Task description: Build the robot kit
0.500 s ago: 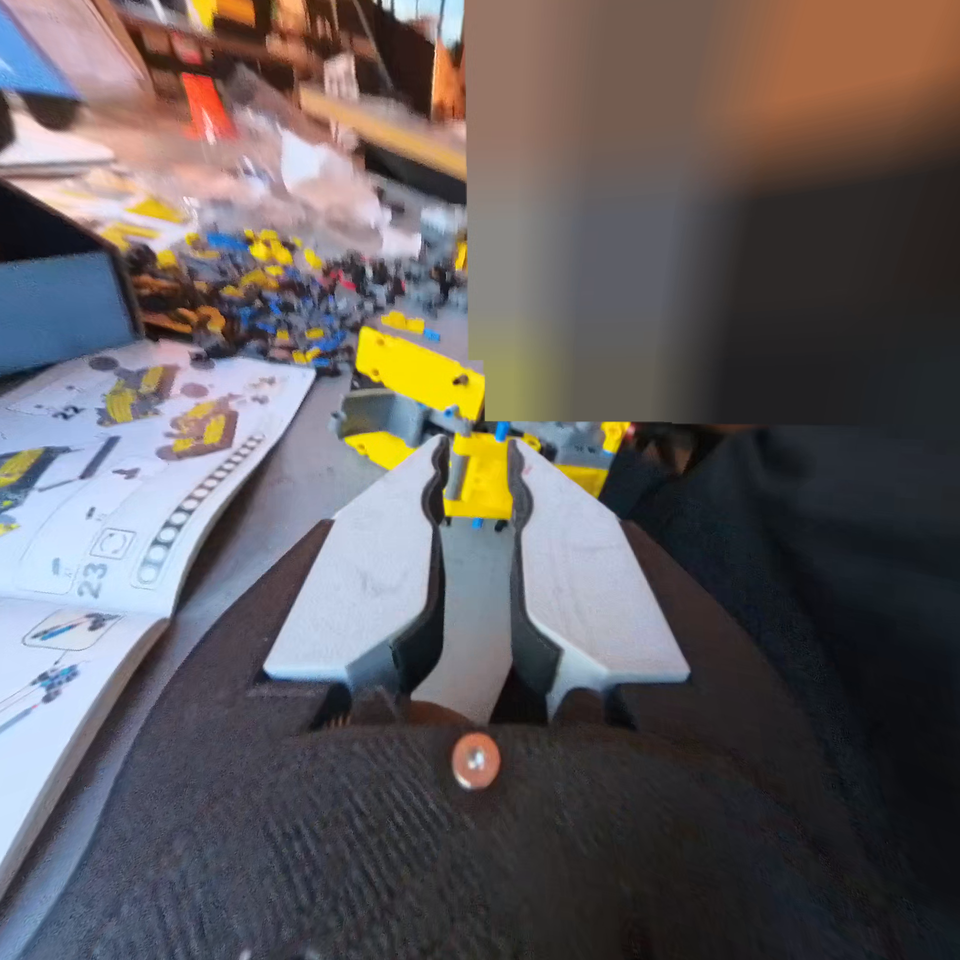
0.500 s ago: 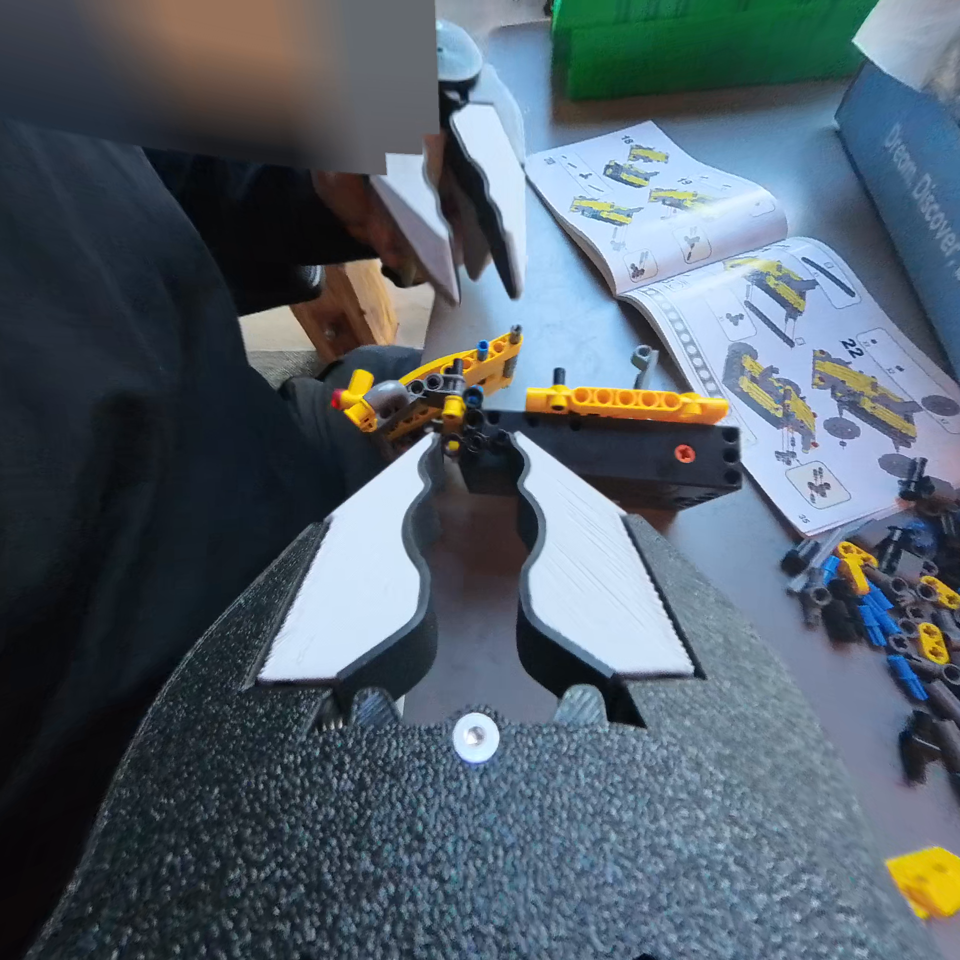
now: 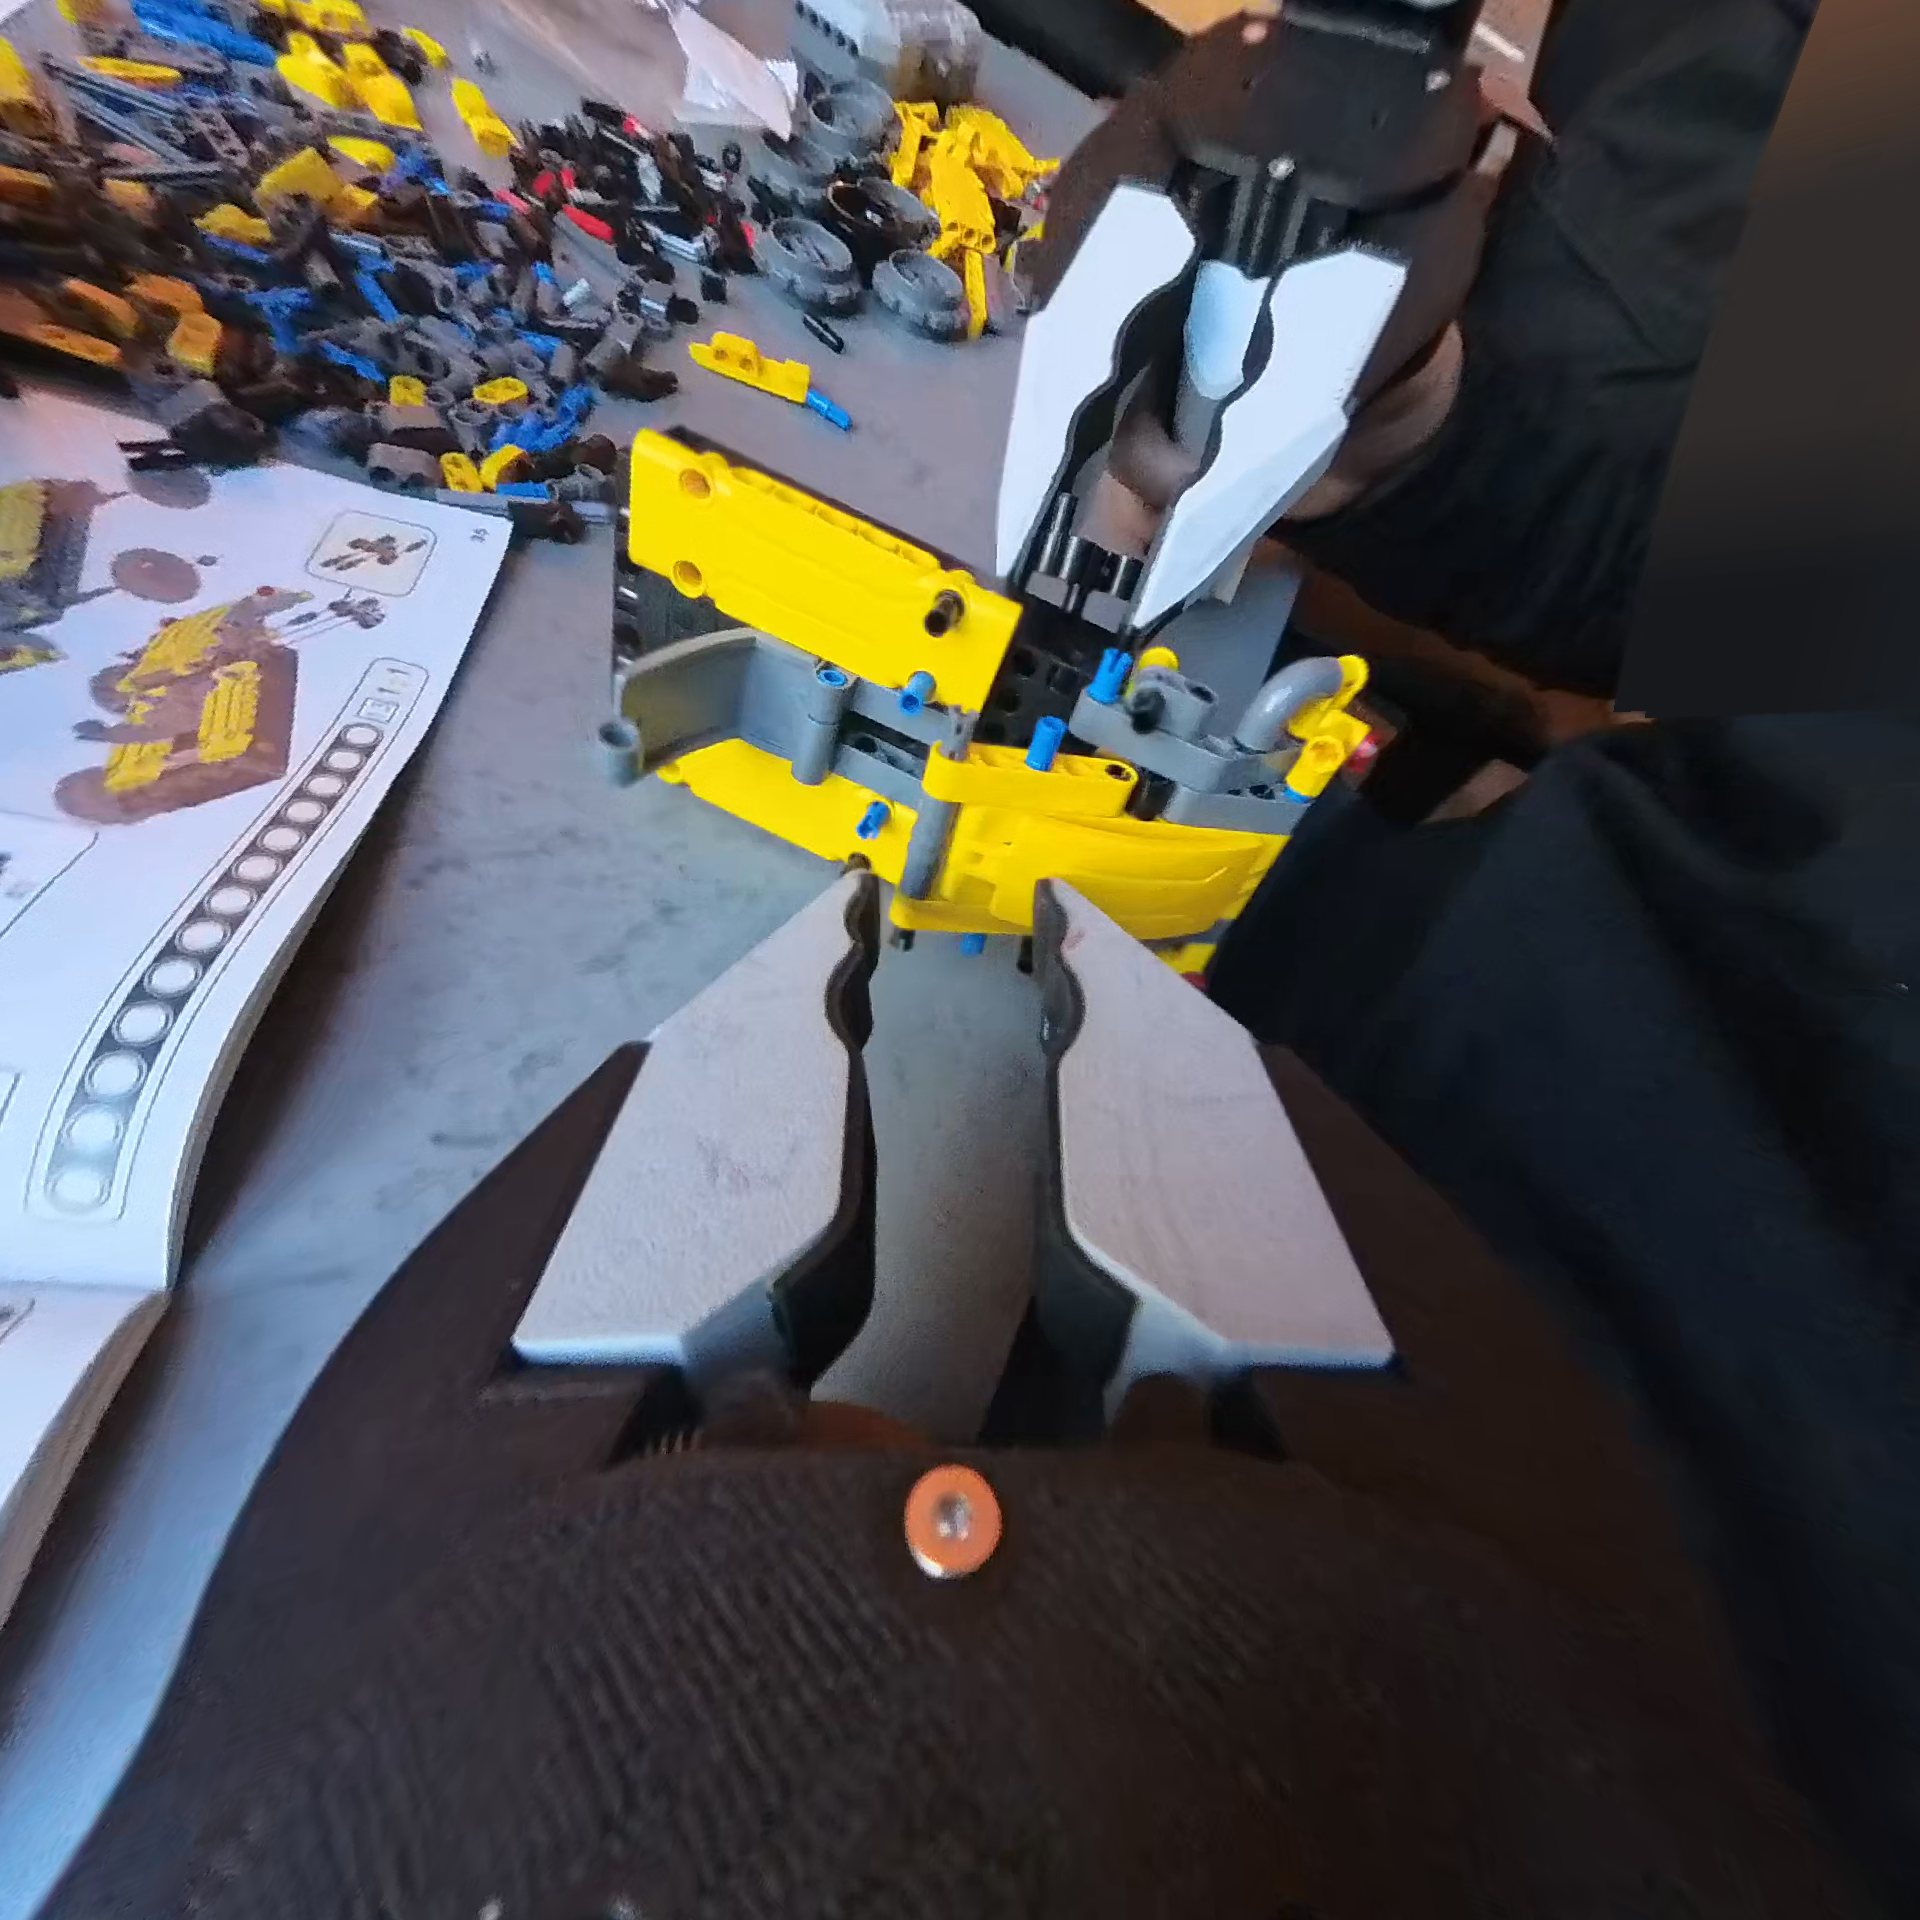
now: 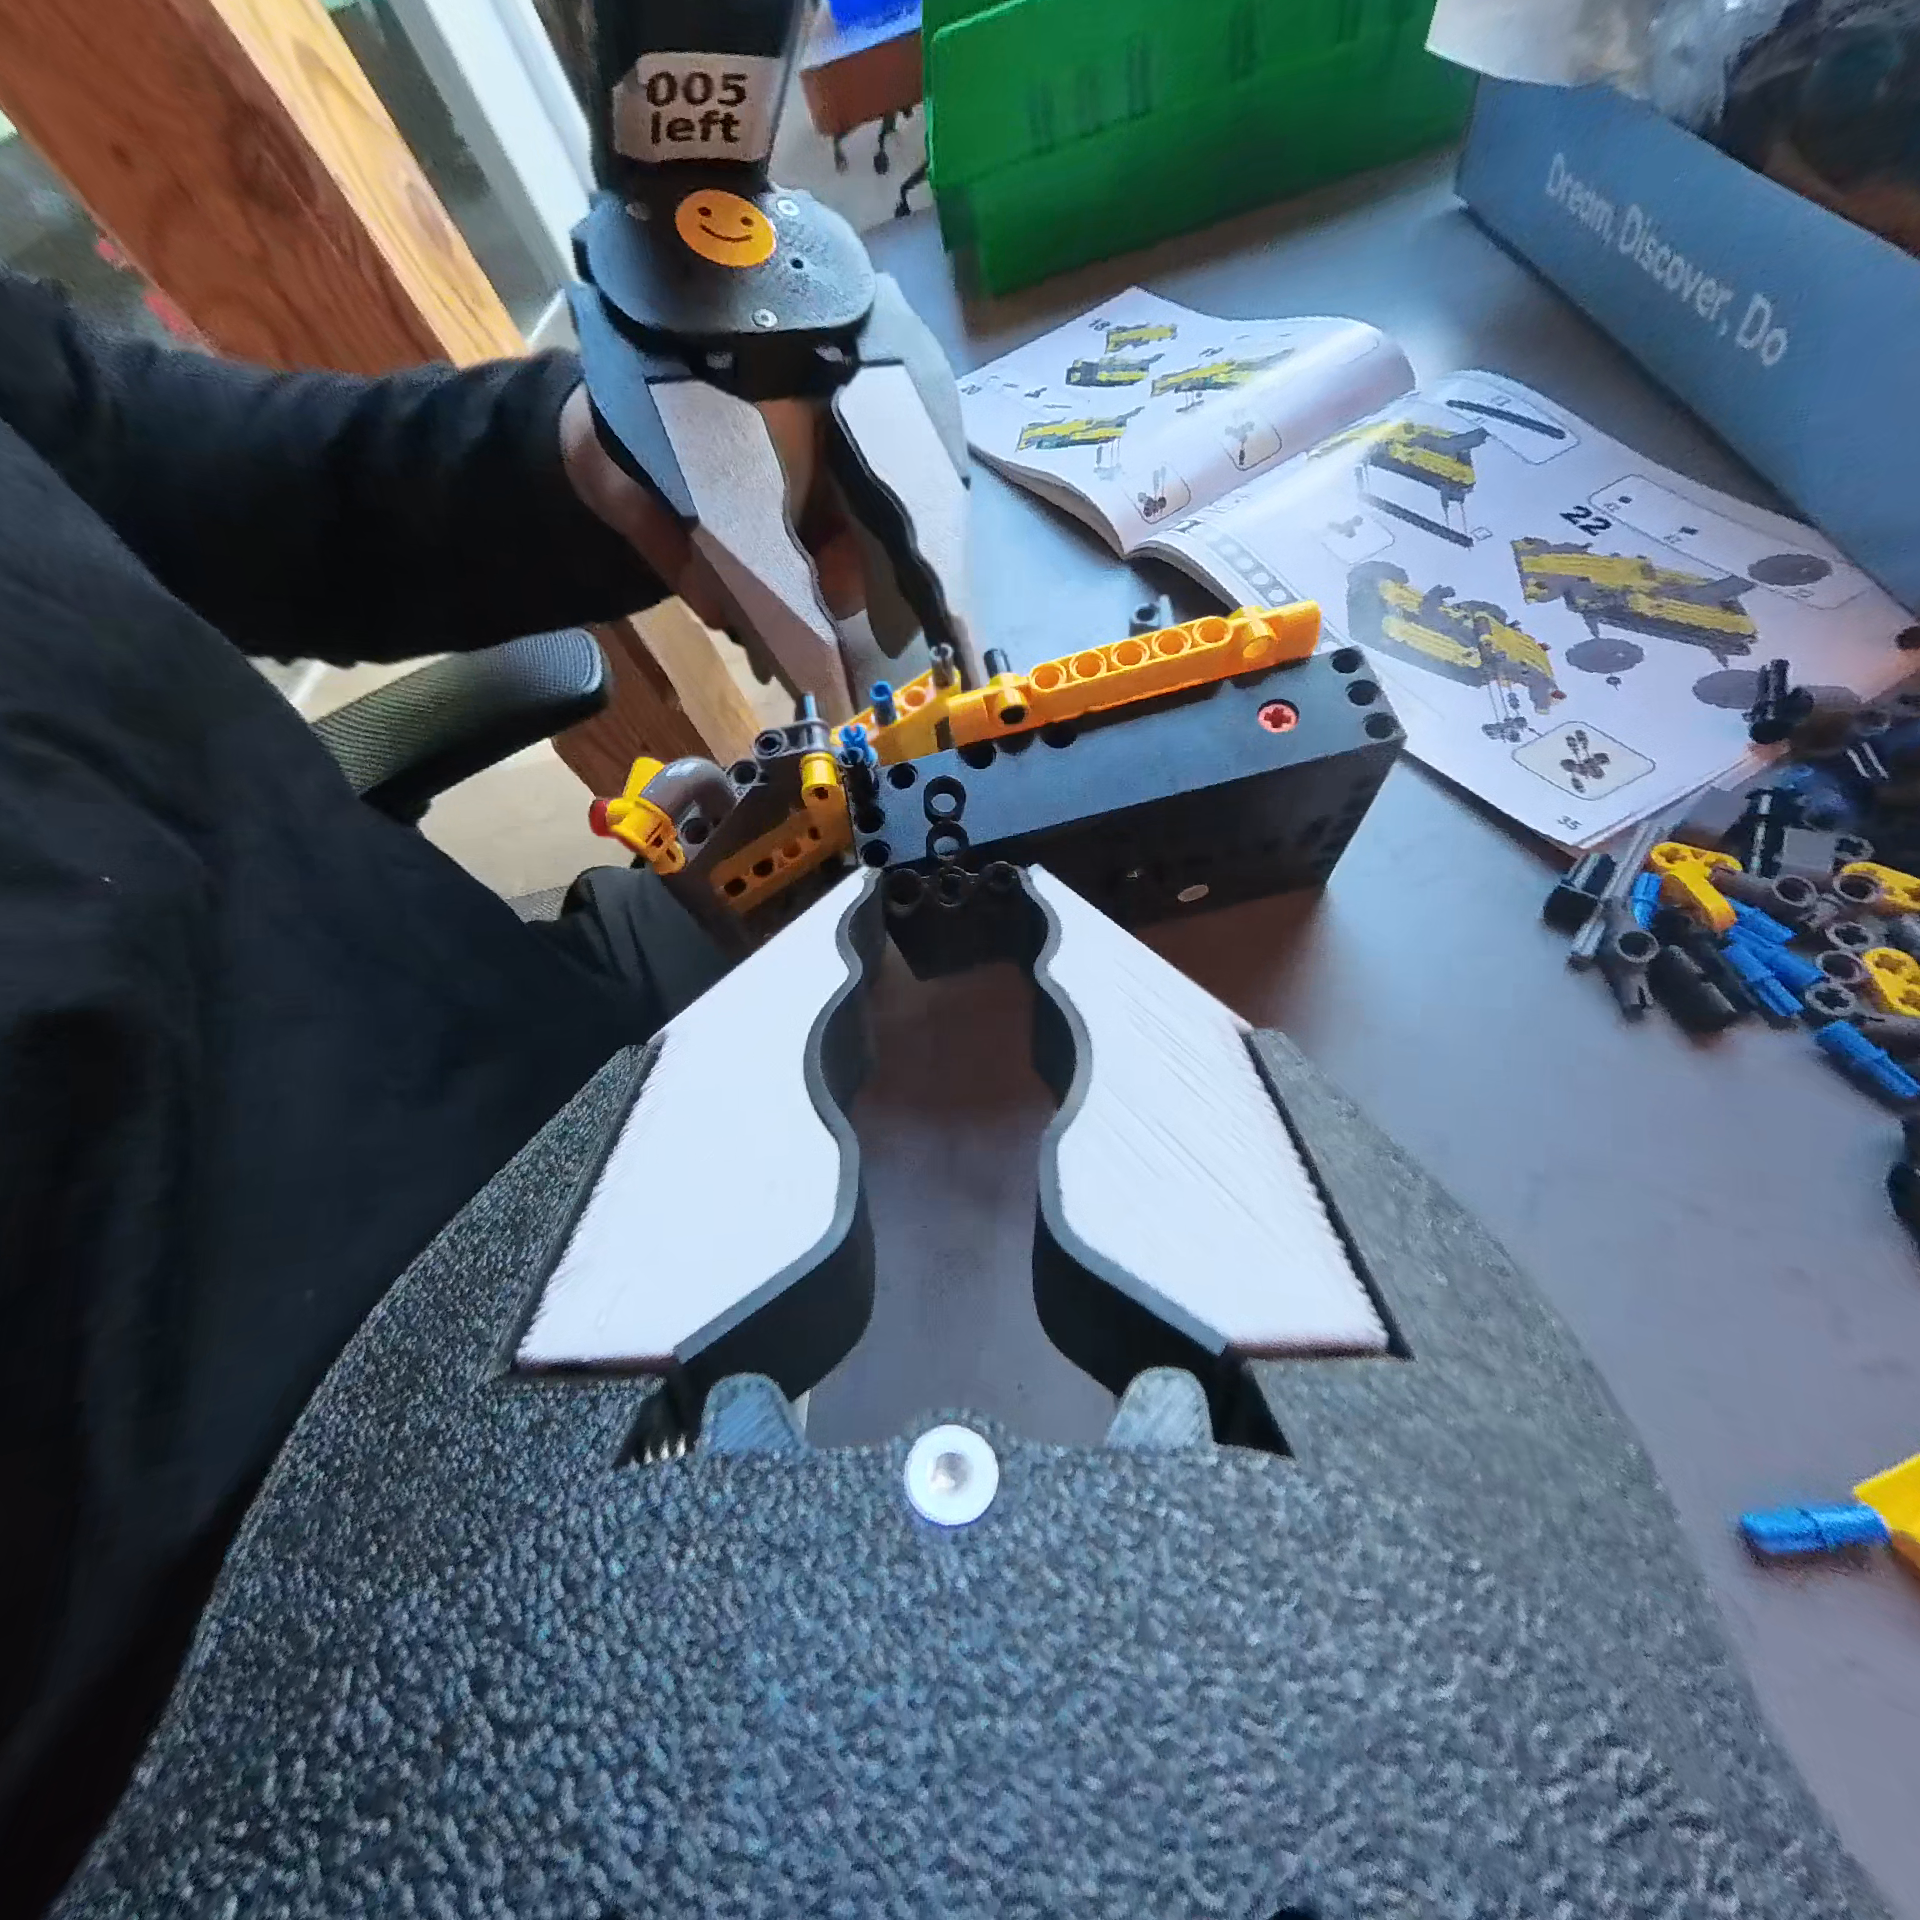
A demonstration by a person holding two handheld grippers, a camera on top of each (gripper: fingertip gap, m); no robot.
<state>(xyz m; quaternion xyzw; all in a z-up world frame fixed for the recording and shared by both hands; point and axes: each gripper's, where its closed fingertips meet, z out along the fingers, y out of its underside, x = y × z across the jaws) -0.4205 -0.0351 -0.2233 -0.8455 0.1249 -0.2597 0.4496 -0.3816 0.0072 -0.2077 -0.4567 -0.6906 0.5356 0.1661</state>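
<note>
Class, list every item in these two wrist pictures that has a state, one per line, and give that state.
Left gripper: fingers shut on the yellow end of the model.
Right gripper: fingers shut on the black block of the model.
Yellow, grey and black brick model: partly built, held between both grippers.
White instruction booklet: lying open on the grey table.
Loose brick pieces: scattered, unassembled.
</note>
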